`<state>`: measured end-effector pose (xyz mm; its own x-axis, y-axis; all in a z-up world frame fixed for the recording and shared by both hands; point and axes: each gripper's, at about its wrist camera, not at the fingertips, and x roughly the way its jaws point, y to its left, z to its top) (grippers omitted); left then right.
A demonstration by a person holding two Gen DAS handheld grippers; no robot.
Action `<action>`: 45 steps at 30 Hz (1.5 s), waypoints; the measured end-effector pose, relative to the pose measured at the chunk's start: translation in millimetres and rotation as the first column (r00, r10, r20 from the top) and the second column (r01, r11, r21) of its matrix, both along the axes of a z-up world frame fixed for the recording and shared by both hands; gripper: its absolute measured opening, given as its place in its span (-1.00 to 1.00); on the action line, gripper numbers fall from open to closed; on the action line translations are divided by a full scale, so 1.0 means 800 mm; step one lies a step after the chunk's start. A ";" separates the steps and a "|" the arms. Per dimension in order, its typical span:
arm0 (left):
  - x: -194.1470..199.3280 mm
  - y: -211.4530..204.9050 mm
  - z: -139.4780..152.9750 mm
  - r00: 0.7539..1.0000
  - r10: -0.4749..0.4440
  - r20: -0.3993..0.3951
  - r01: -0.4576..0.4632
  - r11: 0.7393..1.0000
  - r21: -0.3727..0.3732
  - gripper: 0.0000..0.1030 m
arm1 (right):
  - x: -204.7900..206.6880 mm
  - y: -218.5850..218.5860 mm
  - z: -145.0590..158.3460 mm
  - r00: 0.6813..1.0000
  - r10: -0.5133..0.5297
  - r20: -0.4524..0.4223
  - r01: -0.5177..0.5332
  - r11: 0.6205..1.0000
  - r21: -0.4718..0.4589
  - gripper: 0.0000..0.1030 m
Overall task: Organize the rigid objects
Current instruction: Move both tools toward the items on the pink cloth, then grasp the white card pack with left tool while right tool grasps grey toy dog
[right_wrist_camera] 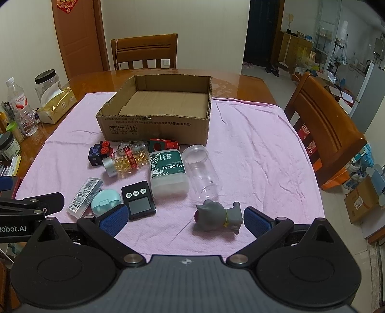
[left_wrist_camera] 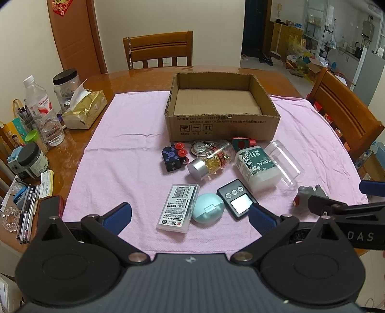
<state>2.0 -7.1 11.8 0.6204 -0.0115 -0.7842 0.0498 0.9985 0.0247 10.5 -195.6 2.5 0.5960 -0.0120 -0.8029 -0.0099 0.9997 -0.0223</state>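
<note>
Cream walls enclose a glossy wooden dining table ahead of the gripper, with one wooden chair at its far side and a second chair to the right. A brown door stands far left; a dark doorway far right opens onto a pale tiled floor and a cluttered, lit room.

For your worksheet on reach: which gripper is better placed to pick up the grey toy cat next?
The right gripper, probably. It is open, and the grey toy cat lies right between its fingers. The left gripper, also open, faces the blue case instead.
</note>
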 end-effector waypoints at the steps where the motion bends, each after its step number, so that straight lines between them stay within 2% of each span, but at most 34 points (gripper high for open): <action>1: 0.000 0.000 0.000 1.000 -0.001 0.000 0.001 1.000 -0.001 0.99 | 0.000 0.001 0.000 1.000 0.000 0.000 0.000 1.000 -0.003 1.00; 17: 0.004 -0.001 -0.002 1.000 -0.013 0.014 0.013 0.999 -0.029 0.99 | 0.001 0.001 0.003 1.000 0.013 0.009 -0.012 0.999 -0.037 1.00; 22: 0.004 -0.001 -0.002 0.998 -0.030 0.050 0.033 0.998 -0.049 0.99 | 0.002 -0.001 0.002 0.999 0.026 0.019 -0.025 0.999 -0.041 1.00; 25: 0.005 0.001 -0.005 0.996 -0.044 0.080 0.049 0.997 -0.066 0.99 | 0.000 -0.002 -0.001 0.997 0.058 0.054 -0.055 0.997 -0.049 1.00; 29: 0.007 0.001 -0.018 0.994 -0.067 0.091 0.074 0.995 -0.072 0.99 | -0.004 -0.002 -0.011 0.989 0.115 0.094 -0.108 0.991 -0.077 1.00; 36: 0.005 0.008 -0.046 0.992 -0.077 0.100 0.086 0.993 -0.085 0.99 | -0.007 -0.003 -0.040 0.978 0.190 0.081 -0.183 0.979 -0.092 1.00; 41: 0.008 0.013 -0.073 0.993 -0.077 0.095 0.081 0.996 -0.040 0.99 | -0.006 -0.006 -0.059 0.980 0.192 0.049 -0.189 0.980 -0.056 1.00; 45: 0.018 0.022 -0.102 0.998 -0.038 0.052 0.038 0.999 0.001 0.99 | -0.003 -0.011 -0.070 0.985 0.172 0.026 -0.171 0.985 -0.039 1.00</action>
<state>16.6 10.1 -69.6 0.6592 -0.0357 -0.7511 0.0865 0.9958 0.0286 7.8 -204.3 -53.8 0.6151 0.0635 -0.7859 -0.1796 0.9818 -0.0612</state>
